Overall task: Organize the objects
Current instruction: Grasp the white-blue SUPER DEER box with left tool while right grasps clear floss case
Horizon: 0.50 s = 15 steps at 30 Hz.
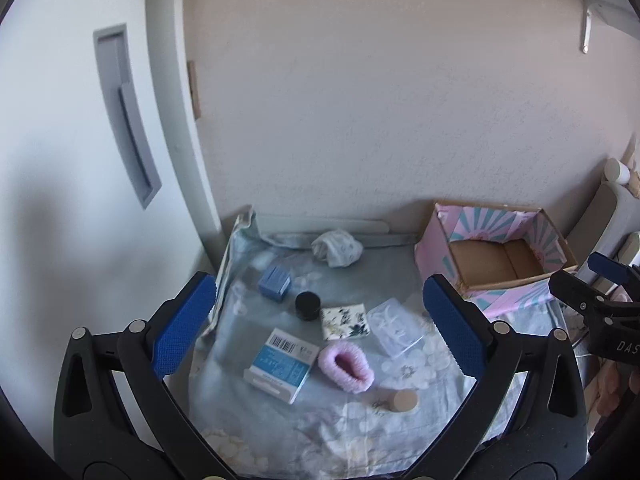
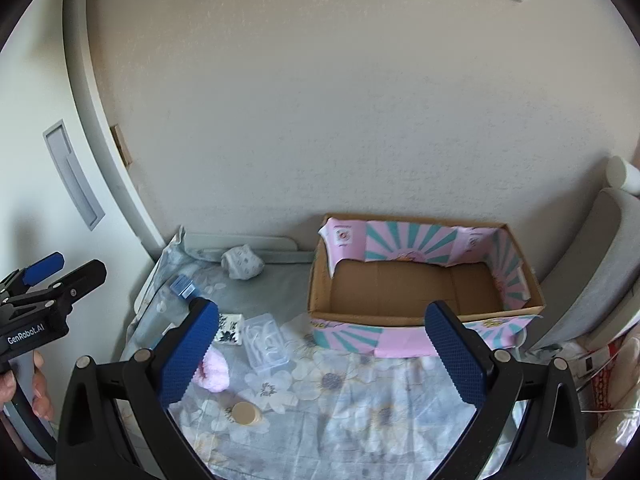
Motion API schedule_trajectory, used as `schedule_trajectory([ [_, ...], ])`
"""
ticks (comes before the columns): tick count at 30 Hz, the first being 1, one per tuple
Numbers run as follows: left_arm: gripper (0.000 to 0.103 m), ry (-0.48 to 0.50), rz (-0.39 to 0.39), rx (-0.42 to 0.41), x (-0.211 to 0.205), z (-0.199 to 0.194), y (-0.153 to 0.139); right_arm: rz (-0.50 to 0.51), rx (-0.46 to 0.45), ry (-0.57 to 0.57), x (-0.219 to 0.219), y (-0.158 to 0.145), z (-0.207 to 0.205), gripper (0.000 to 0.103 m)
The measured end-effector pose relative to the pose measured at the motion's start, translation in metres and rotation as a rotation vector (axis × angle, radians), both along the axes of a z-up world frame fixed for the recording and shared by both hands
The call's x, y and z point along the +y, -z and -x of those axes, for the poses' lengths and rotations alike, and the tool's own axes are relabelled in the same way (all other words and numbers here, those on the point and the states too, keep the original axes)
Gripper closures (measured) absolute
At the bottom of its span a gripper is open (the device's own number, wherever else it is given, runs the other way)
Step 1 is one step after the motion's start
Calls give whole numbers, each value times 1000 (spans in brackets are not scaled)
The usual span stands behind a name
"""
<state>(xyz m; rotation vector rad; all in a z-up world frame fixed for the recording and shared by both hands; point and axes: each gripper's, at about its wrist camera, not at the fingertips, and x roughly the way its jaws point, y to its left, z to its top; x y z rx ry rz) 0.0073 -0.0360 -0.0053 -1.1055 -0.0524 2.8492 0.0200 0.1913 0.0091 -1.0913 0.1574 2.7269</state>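
Right wrist view, pink-and-teal cardboard box [image 2: 420, 336], bare brown inside, top open

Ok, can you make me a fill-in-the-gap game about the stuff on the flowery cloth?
1. The cardboard box has ____ inside it.
2. The fluffy scrunchie is coloured ____.
3. The little round jar beside the small blue box is ____.
4. Both the left gripper and the right gripper have their fingers ____.

Missing words: nothing; pink; black; open
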Motion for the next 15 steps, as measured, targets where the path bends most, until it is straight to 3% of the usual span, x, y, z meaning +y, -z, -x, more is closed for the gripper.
schedule_trajectory([
  [15, 3, 62, 82, -194, -37, -2, 110, 40, -155, -103, -40, 86, 43, 1],
])
